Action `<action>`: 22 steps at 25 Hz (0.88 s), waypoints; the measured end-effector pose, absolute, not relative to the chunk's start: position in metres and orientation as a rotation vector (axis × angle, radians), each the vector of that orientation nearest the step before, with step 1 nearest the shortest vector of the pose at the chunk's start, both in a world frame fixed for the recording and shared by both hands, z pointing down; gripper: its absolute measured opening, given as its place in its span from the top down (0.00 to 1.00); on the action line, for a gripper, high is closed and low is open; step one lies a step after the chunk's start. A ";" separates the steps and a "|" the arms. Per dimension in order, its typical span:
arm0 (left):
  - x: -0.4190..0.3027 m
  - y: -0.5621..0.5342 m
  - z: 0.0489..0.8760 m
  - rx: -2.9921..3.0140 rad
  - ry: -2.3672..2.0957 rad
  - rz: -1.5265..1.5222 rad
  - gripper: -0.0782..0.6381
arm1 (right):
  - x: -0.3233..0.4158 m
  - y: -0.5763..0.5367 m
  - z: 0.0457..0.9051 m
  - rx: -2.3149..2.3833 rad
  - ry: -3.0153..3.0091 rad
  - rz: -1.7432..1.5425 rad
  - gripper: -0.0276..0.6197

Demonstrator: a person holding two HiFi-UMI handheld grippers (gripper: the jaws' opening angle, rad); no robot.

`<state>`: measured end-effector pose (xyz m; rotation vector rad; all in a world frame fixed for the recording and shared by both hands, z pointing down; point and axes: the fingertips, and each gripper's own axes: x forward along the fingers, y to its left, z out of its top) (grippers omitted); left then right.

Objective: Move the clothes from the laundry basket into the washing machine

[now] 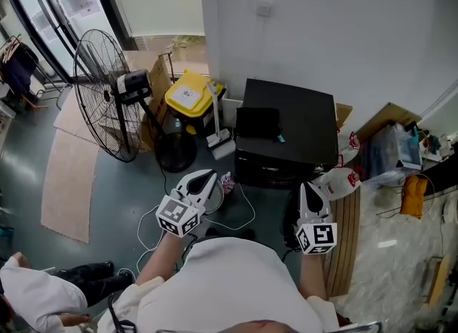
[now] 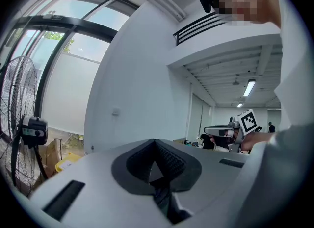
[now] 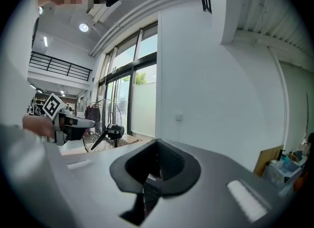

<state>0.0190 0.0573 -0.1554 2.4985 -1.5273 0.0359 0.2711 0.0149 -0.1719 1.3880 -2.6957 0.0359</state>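
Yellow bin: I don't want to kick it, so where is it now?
In the head view the yellow bin stands on the floor left of centre, between the floor fan and the black boxy unit.

— Thin metal wire round the pedestal fan [image 1: 100, 95], glossy yellow plastic on the bin [image 1: 189, 97].
— Matt black on the cabinet [image 1: 300, 131], plain brown cardboard [image 1: 68, 185] over smooth floor [image 1: 21, 174]. Smooth pale plastic on the left gripper [image 1: 212, 175], ribbed black pads [image 2: 171, 161].

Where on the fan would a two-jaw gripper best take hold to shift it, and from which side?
Probably the slim black pole of the fan, above its round base. It looks narrow enough for jaws, unlike the wide wire cage. Come from the near, open floor side, because a yellow bin crowds the far side.
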 end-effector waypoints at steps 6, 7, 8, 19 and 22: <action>0.018 0.053 -0.155 2.496 -1.532 0.027 0.88 | 0.271 0.011 -0.174 1.381 -2.698 0.027 0.94; 0.019 0.053 -0.155 2.496 -1.531 0.027 0.88 | 0.271 0.010 -0.174 1.380 -2.696 0.025 0.94; 0.019 0.053 -0.155 2.495 -1.531 0.026 0.88 | 0.271 0.010 -0.174 1.378 -2.695 0.022 0.94; 0.019 0.053 -0.153 2.494 -1.537 0.041 0.88 | 0.272 0.008 -0.173 1.373 -2.701 0.016 0.94; 0.021 0.055 -0.153 2.492 -1.538 0.042 0.88 | 0.273 0.009 -0.173 1.372 -2.705 0.011 0.94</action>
